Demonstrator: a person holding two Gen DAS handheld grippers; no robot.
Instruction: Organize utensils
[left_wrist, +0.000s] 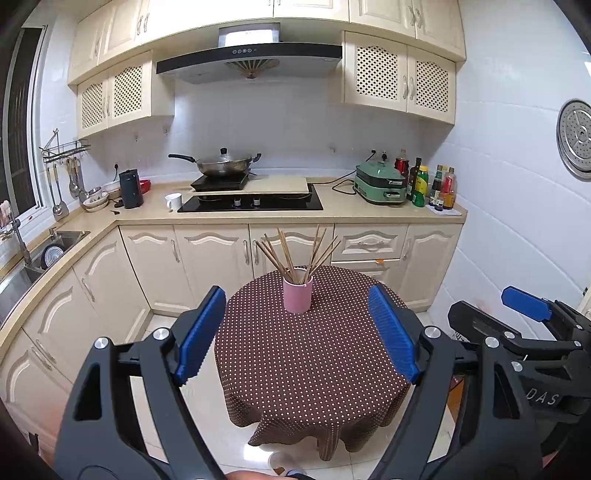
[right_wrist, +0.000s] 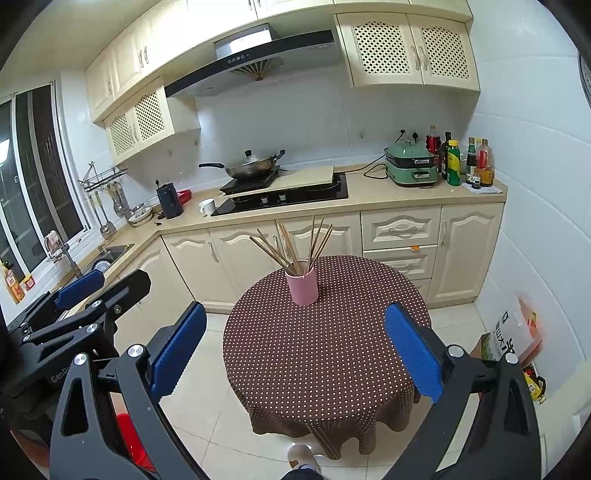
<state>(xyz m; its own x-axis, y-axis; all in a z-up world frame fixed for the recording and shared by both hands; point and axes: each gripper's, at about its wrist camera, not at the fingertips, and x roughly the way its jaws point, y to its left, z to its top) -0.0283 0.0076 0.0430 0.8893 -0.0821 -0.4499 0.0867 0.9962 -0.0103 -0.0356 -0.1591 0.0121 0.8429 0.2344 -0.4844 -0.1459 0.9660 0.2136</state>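
Observation:
A pink cup (left_wrist: 297, 294) stands upright on the far part of a small round table with a brown dotted cloth (left_wrist: 306, 354). Several wooden chopsticks (left_wrist: 295, 251) stand fanned out in it. It also shows in the right wrist view (right_wrist: 303, 285), with the chopsticks (right_wrist: 295, 247) and the table (right_wrist: 321, 350). My left gripper (left_wrist: 297, 314) is open and empty, held above the table's near side. My right gripper (right_wrist: 295, 325) is open and empty, likewise short of the cup. Each gripper shows at the edge of the other's view.
Behind the table runs an L-shaped counter with cabinets (left_wrist: 207, 254), a hob with a wok (left_wrist: 221, 164), a white mug (left_wrist: 173, 201), a green appliance (left_wrist: 380, 182) and bottles (left_wrist: 432, 184). A sink (left_wrist: 55, 247) lies at left. Bags (right_wrist: 517, 332) stand by the right wall. A red bucket (right_wrist: 129, 439) is on the floor.

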